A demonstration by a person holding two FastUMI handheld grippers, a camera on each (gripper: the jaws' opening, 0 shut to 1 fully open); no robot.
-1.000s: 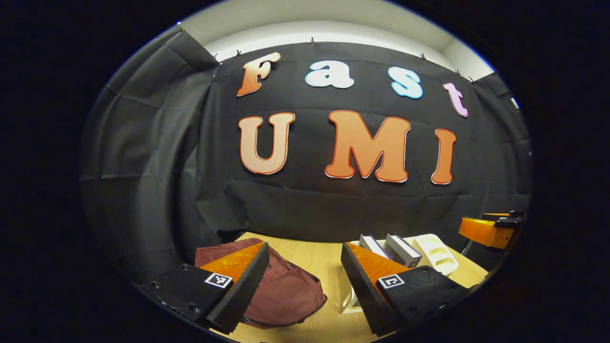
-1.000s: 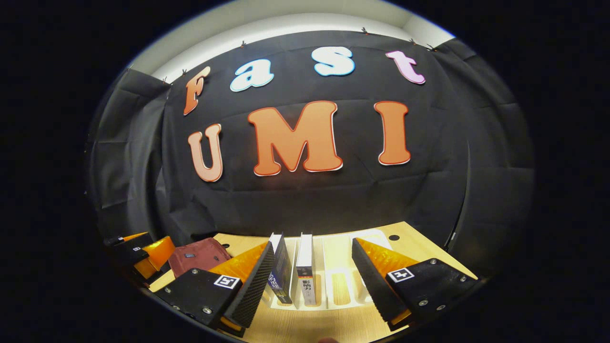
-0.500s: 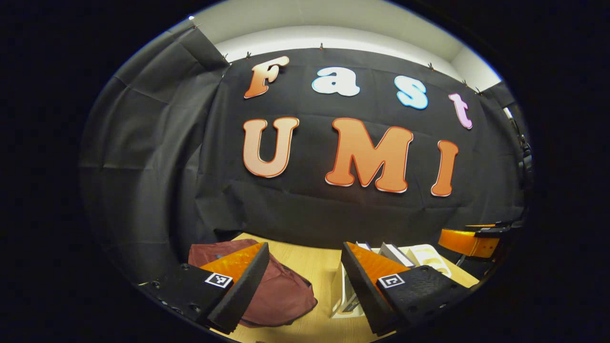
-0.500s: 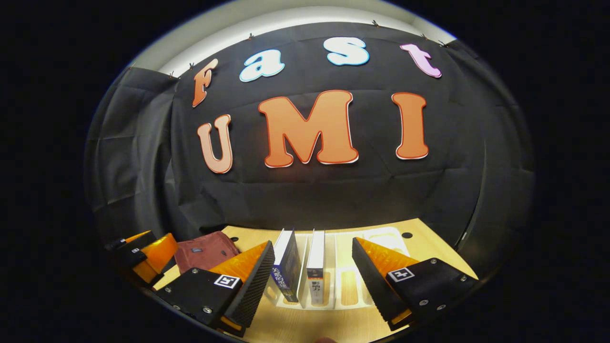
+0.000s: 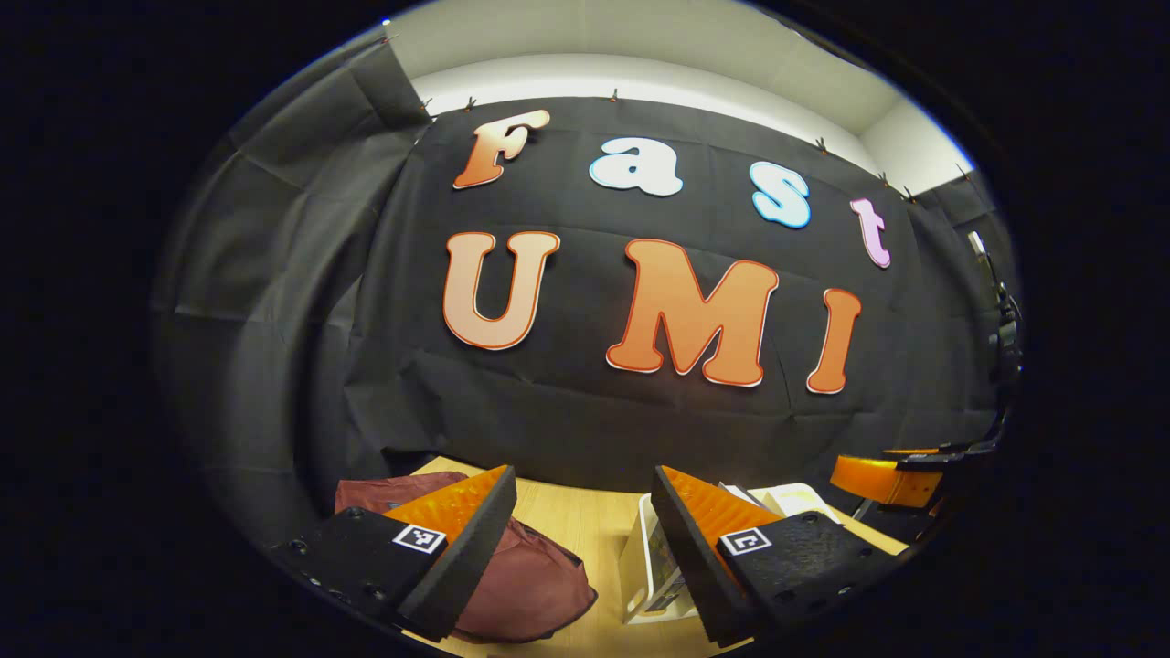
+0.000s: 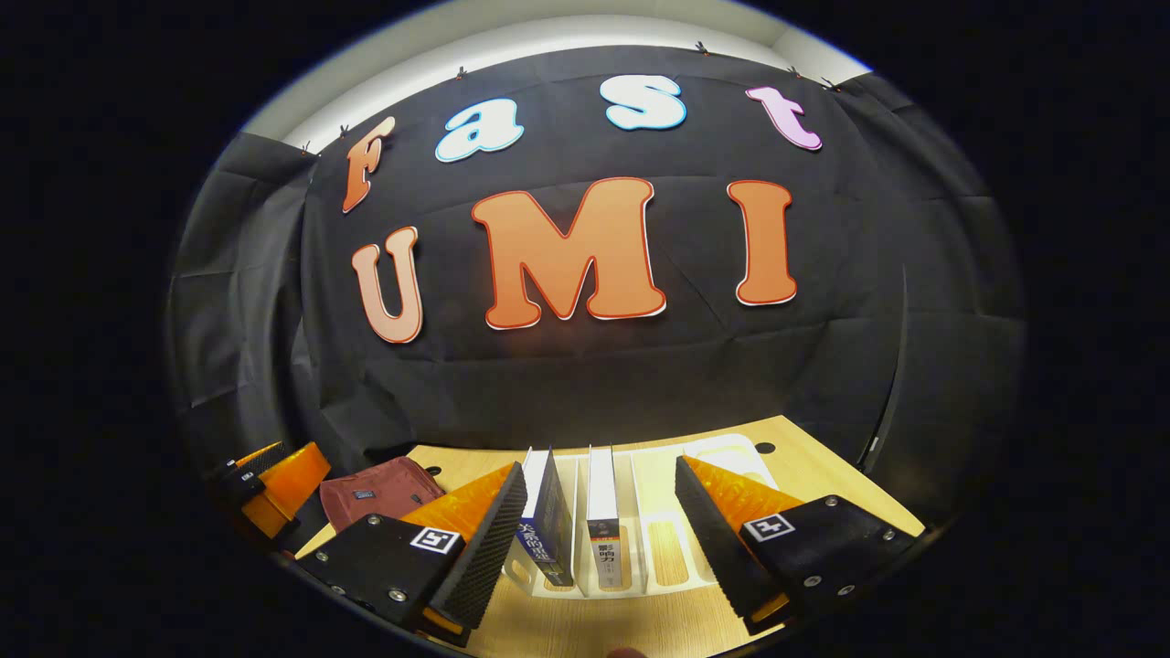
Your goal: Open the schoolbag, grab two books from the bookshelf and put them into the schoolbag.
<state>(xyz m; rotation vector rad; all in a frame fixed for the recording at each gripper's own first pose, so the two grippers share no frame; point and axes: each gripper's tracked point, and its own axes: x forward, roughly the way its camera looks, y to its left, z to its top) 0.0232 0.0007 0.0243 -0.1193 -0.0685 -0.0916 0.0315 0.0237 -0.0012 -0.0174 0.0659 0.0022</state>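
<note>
Books [image 6: 576, 516] upright, seemingly beyond right hand-held gripper [image 6: 599, 539]

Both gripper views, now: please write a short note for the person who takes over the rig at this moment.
Left gripper: open, holds nothing, above the table, schoolbag ahead of it.
Right gripper: open, holds nothing, facing the bookshelf.
Two books, dark book and white book, stand upright in the bookshelf's slots.
Schoolbag lies beside the bookshelf; I cannot tell if its opening is undone.
Done: no book moved.
Left: check or open the schoolbag, then put both books in.
</note>
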